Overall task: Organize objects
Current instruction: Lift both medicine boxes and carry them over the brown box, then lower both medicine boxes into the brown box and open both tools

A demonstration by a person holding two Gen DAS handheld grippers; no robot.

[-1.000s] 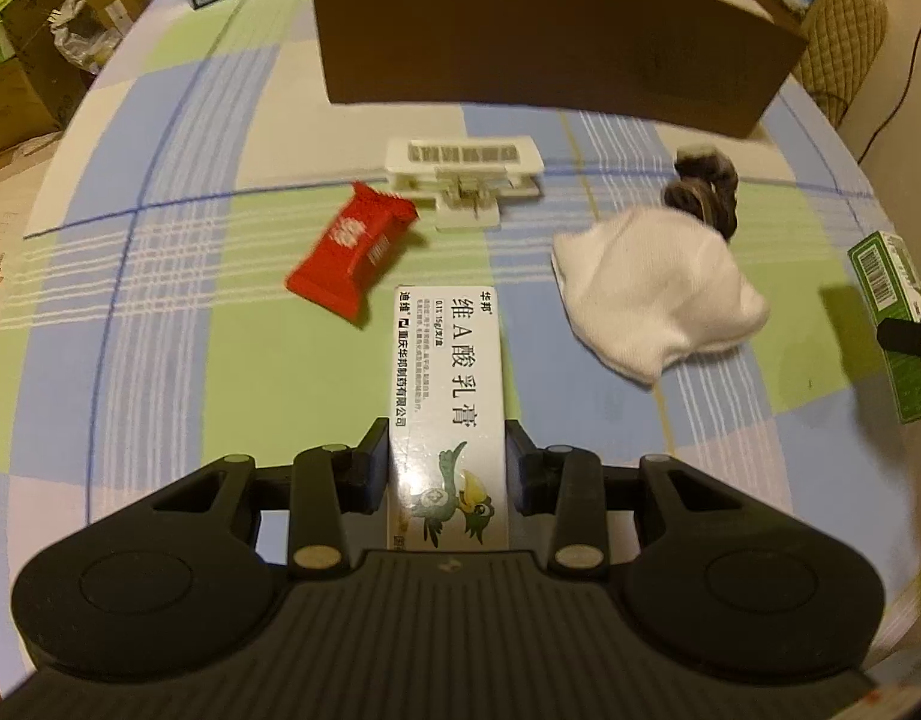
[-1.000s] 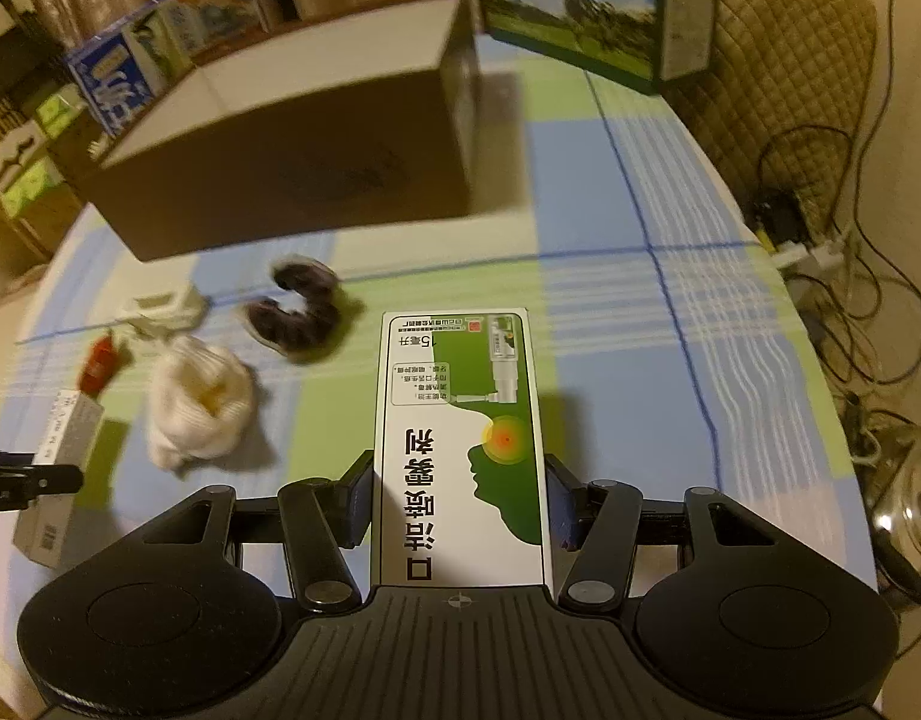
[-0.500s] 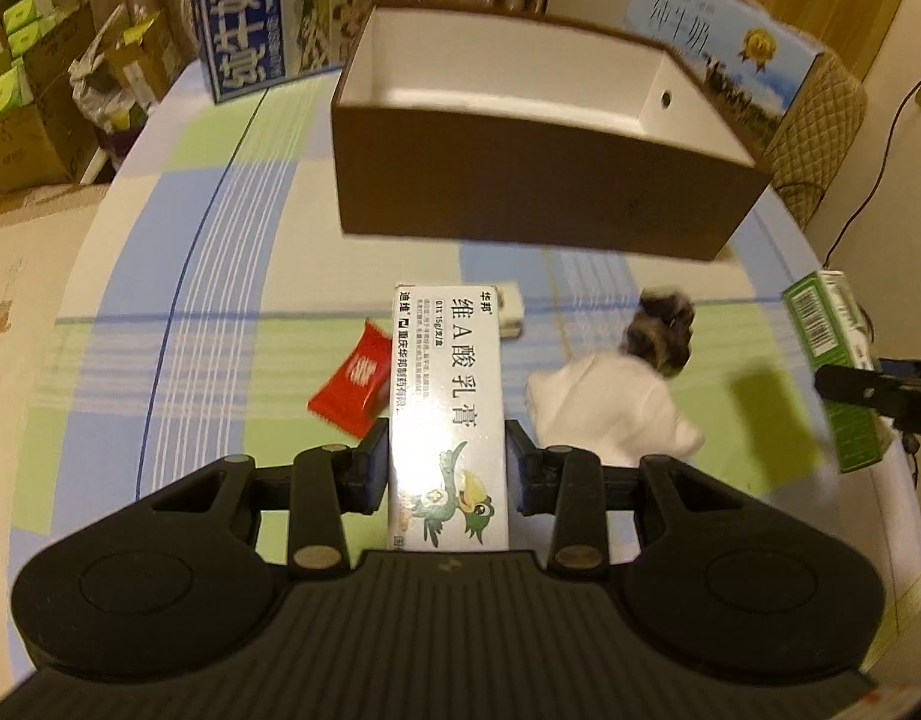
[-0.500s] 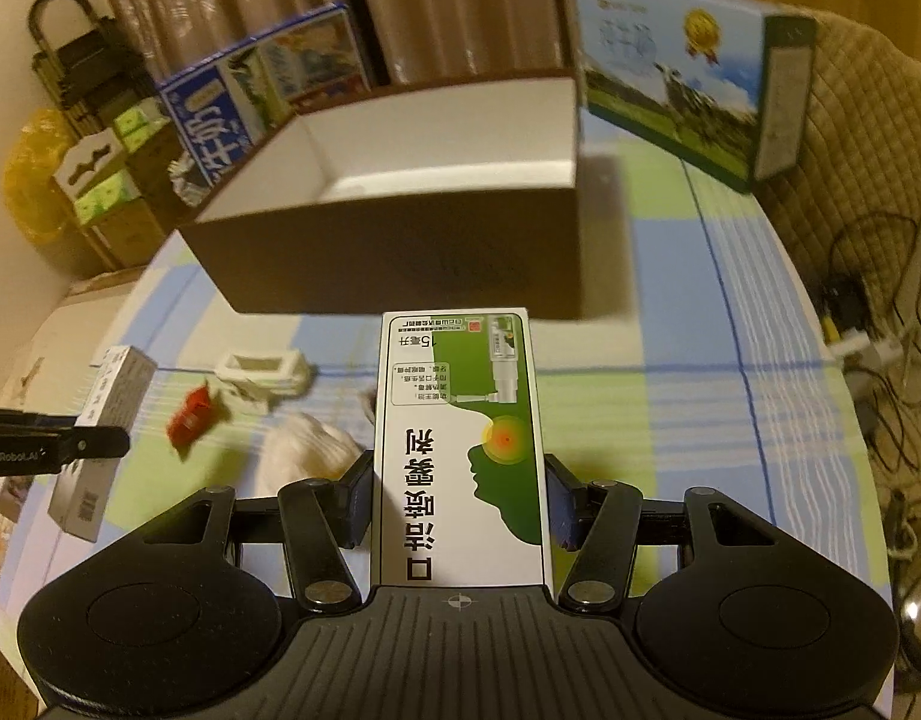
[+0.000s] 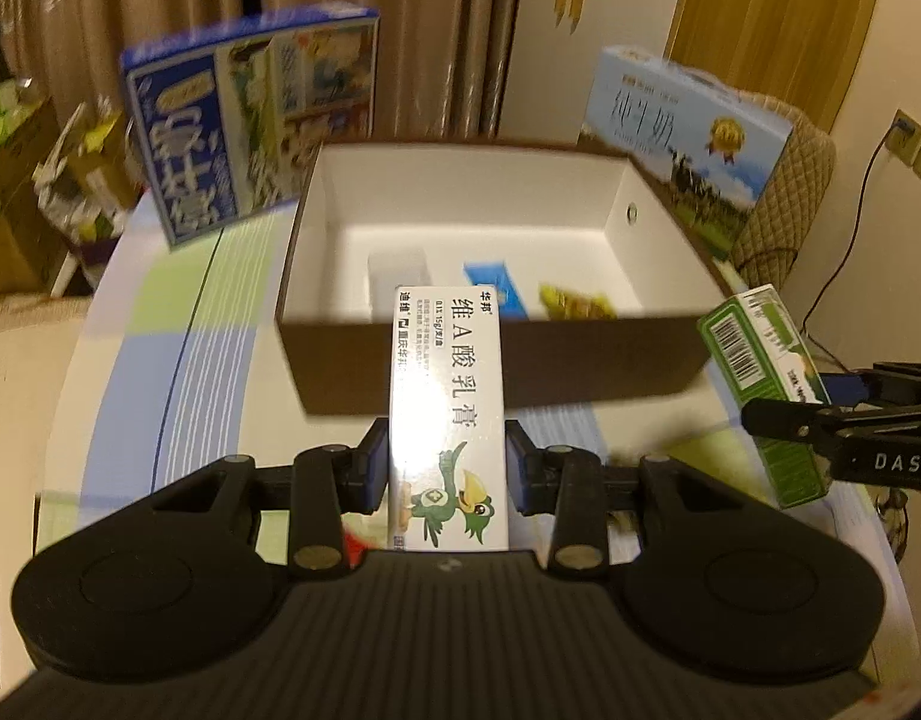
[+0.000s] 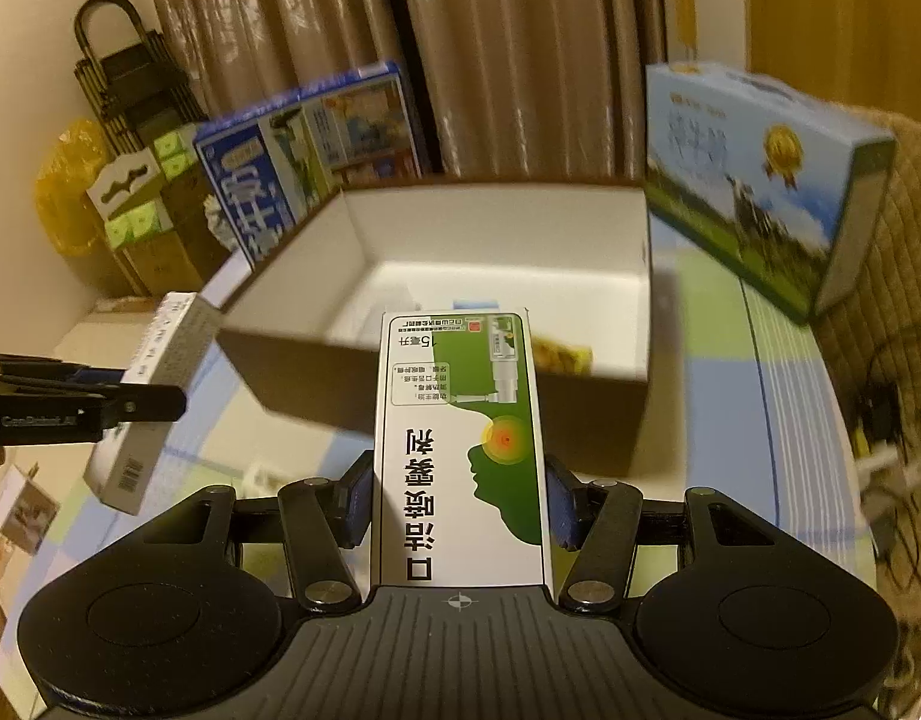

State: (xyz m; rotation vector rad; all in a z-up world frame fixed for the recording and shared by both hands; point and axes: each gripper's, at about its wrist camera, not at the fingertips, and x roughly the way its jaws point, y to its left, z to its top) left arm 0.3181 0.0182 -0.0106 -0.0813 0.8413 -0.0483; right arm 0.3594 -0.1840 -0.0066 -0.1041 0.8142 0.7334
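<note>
My left gripper (image 5: 447, 468) is shut on a white ointment box with a green parrot (image 5: 445, 396), held in the air before the near wall of the brown cardboard box (image 5: 490, 354). My right gripper (image 6: 458, 498) is shut on a green and white spray box (image 6: 460, 438), held in front of the same brown box (image 6: 436, 396). Each gripper shows in the other's view: the spray box at the right of the left wrist view (image 5: 766, 390), the ointment box at the left of the right wrist view (image 6: 154, 384). Inside the brown box lie a blue packet (image 5: 496, 288), a yellow packet (image 5: 574, 300) and a clear item (image 5: 397, 276).
A blue carton (image 5: 250, 114) stands behind the brown box on the left, a light blue milk carton (image 5: 688, 138) on the right. The checked round table (image 5: 160, 360) ends at left and right. A quilted chair (image 5: 784, 192), cables (image 6: 880, 432) and stacked boxes (image 6: 136, 204) surround it.
Both grippers have risen and moved forward toward the brown box, each still holding its box. The snack, sock and clip on the table have dropped out of view; the box's inside now shows.
</note>
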